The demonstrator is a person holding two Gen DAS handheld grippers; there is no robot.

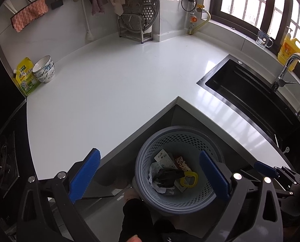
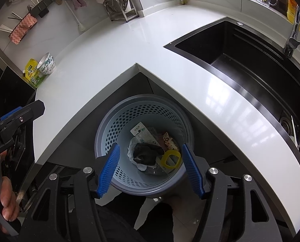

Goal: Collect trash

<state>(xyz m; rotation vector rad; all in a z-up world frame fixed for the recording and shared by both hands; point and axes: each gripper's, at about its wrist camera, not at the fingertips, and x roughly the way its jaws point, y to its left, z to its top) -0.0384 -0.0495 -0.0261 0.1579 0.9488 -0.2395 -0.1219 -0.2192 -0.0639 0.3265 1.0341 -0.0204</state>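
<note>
A grey-blue perforated trash basket [image 1: 178, 130] [image 2: 146, 98] stands on the floor in the inner corner of the counter. Inside lie a white packet [image 2: 143, 133], a red-brown wrapper [image 2: 169, 141], a black crumpled piece [image 2: 148, 153], crumpled white paper [image 2: 132, 147] and a yellow plastic ring [image 2: 171, 158]. My left gripper [image 1: 150, 153] hangs above the basket's left side, open and holding nothing. Directly over the basket, my right gripper [image 2: 150, 147] is open too, with nothing between its blue pads [image 2: 109, 169].
A white L-shaped counter [image 1: 113, 92] wraps around the basket. A black sink [image 1: 250, 92] with a faucet [image 1: 287, 68] lies to the right. Stacked bowls [image 1: 44, 69] and a yellow pouch [image 1: 26, 76] sit at the left, a dish rack [image 1: 137, 20] at the back.
</note>
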